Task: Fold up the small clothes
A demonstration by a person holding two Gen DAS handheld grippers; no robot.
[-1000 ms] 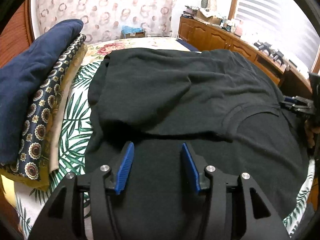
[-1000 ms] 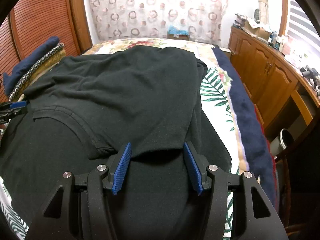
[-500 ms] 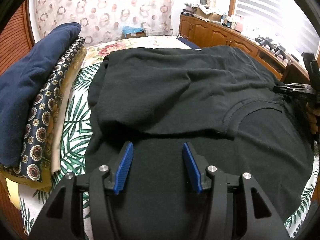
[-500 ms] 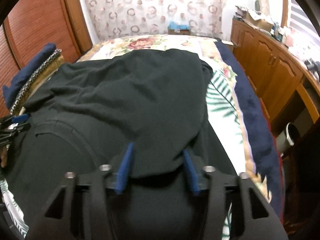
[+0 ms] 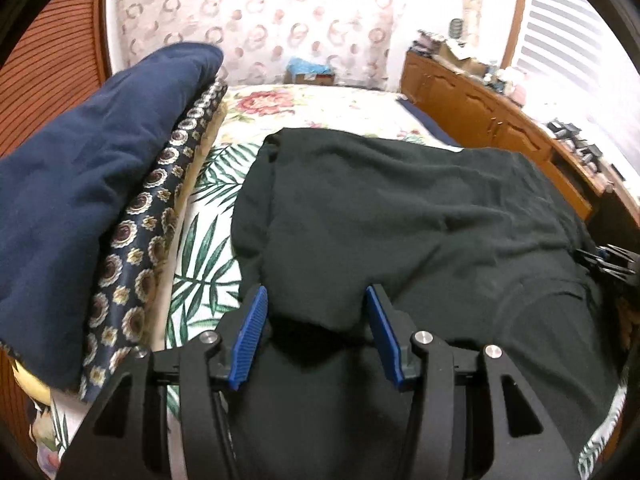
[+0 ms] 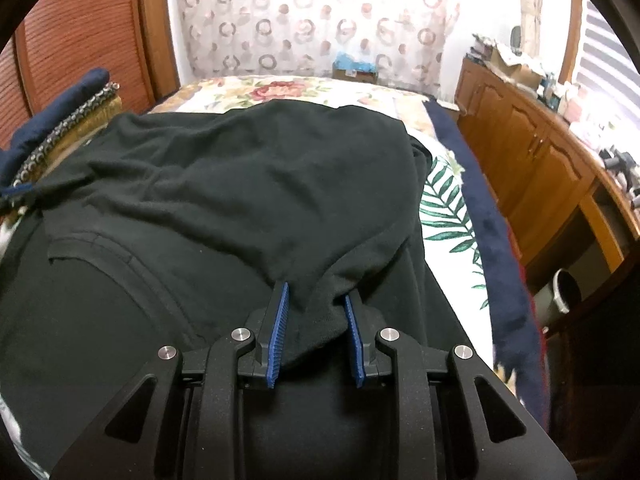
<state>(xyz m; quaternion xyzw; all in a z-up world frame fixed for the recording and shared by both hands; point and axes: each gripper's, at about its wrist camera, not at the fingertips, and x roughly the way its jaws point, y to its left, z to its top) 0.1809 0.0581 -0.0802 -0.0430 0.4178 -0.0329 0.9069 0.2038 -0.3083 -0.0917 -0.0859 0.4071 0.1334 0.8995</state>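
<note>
Black fabric of the T-shirt (image 6: 248,184), spread on the leaf-print bed (image 5: 200,248), is bunched between the right claw (image 6: 314,312), whose jaws have just been closing and now pinch the folded edge. Left claw (image 5: 316,316) stands about half open, a fold lying loose between its blue pads (image 5: 250,336). No writing is readable

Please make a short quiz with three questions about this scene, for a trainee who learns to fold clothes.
1. True or false: the black shirt lies on a leaf-print sheet.
2. What tops the cloth pile beside it? A) green towel B) navy cloth C) red pillow
3. Which gripper's fingers pinch shirt fabric?
Key: 1 true; 2 B; 3 the right gripper, whose fingers have just been closing on a fold; the left gripper is open.
</note>
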